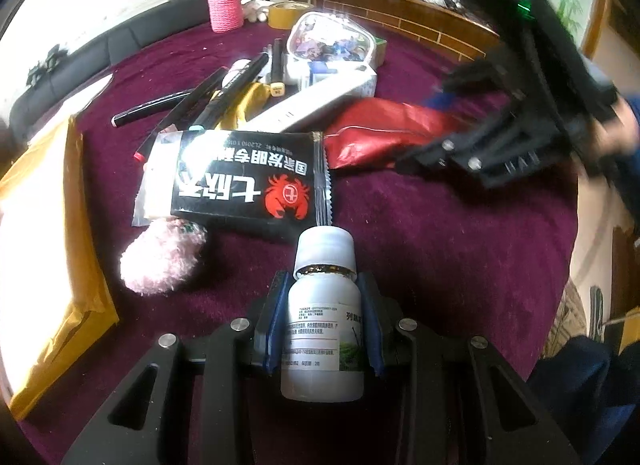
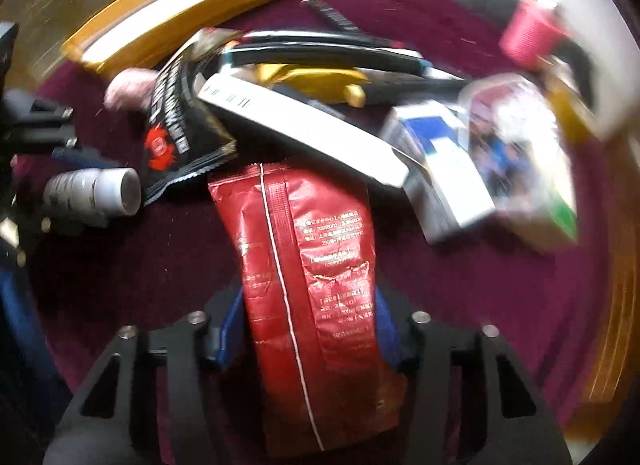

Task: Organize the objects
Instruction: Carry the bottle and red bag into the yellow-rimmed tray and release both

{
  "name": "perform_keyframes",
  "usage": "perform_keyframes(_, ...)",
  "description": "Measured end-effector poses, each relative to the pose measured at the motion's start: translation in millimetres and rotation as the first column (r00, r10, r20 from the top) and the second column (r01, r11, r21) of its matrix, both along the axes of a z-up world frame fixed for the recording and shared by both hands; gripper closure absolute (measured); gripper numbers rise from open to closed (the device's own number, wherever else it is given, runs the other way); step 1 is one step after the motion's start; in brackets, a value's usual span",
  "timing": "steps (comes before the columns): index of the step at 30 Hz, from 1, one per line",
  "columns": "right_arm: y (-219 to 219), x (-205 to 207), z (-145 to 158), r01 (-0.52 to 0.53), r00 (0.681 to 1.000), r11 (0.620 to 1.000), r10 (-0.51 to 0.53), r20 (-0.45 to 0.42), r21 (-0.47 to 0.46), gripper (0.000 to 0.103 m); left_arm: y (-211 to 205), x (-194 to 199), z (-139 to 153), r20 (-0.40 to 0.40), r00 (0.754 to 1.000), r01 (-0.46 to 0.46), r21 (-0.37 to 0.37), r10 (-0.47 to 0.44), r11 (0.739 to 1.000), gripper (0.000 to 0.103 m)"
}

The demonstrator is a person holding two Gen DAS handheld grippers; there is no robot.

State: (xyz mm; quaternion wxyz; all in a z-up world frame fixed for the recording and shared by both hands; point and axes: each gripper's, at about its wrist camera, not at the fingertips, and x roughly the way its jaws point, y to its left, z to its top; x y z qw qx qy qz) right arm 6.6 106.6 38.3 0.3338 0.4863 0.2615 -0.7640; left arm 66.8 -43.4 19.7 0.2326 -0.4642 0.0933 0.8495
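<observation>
My left gripper (image 1: pixel 322 297) is shut on a white plastic bottle (image 1: pixel 322 317) with a white cap, held over the maroon tablecloth (image 1: pixel 440 245). The bottle also shows in the right wrist view (image 2: pixel 96 197), at the left. My right gripper (image 2: pixel 308 305) is shut on the end of a red foil packet (image 2: pixel 312 265). In the left wrist view the right gripper (image 1: pixel 460 141) is blurred at the right, on the red foil packet (image 1: pixel 384 133). A black packet with a red crab logo (image 1: pixel 248 181) lies just beyond the bottle.
A pile fills the table's middle: black pens (image 1: pixel 208 101), a long white box (image 1: pixel 320 101), a clear pouch (image 1: pixel 332 41), a pink fluffy ball (image 1: pixel 160 261). A yellow padded envelope (image 1: pixel 48 257) lies at the left. A pink cup (image 1: pixel 224 5) and a tape roll (image 1: pixel 288 13) stand at the back.
</observation>
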Motion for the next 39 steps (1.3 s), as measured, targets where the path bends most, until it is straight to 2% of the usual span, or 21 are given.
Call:
perform_keyframes(2, 8.9, 6.7, 3.7, 0.107, 0.994, 0.993, -0.107, -0.004, -0.056, 0.057, -2.7, -1.3, 0.4, 0.001, 1.000, -0.015, 0.020, 0.015, 1.000, 0.073)
perform_keyframes(5, 26.2, 11.8, 17.8, 0.214, 0.975, 0.965, -0.219, -0.018, -0.151, 0.058, -7.9, -0.5, 1.5, 0.004, 0.999, -0.035, 0.040, 0.035, 0.999, 0.073)
perform_keyframes(7, 33.1, 8.2, 23.5, 0.256, 0.966, 0.941, -0.256, 0.029, -0.221, 0.058, -12.3, 1.7, 2.8, 0.001, 0.999, -0.047, 0.043, 0.047, 0.998, 0.073)
perform_keyframes(9, 44.8, 17.4, 33.2, 0.275, 0.961, 0.925, -0.276, 0.036, -0.261, 0.058, -17.8, 3.0, 5.6, -0.003, 0.998, -0.064, 0.057, 0.064, 0.996, 0.073)
perform_keyframes(14, 31.3, 27.3, 40.8, 0.271, 0.963, 0.907, -0.258, 0.083, -0.323, 0.058, -33.3, 6.4, 19.7, -0.031, 0.994, -0.100, 0.099, 0.104, 0.990, 0.073)
perform_keyframes(17, 20.3, 45.4, 47.9, 0.254, 0.967, 0.907, -0.242, 0.078, -0.336, 0.058, -45.4, 11.2, 29.3, -0.054, 0.990, -0.120, 0.115, 0.127, 0.986, 0.073)
perform_keyframes(25, -16.4, 52.7, 67.7, 0.196, 0.981, 0.896, -0.178, 0.080, -0.398, 0.058, -88.7, 16.5, 49.3, -0.099, 0.971, -0.200, 0.168, 0.219, 0.965, 0.073)
perform_keyframes(39, -104.9, 55.9, 77.0, 0.110, 0.989, 0.898, -0.058, 0.134, -0.426, 0.058, -155.0, 17.5, 54.2, -0.117, 0.934, -0.306, 0.231, 0.338, 0.924, 0.073)
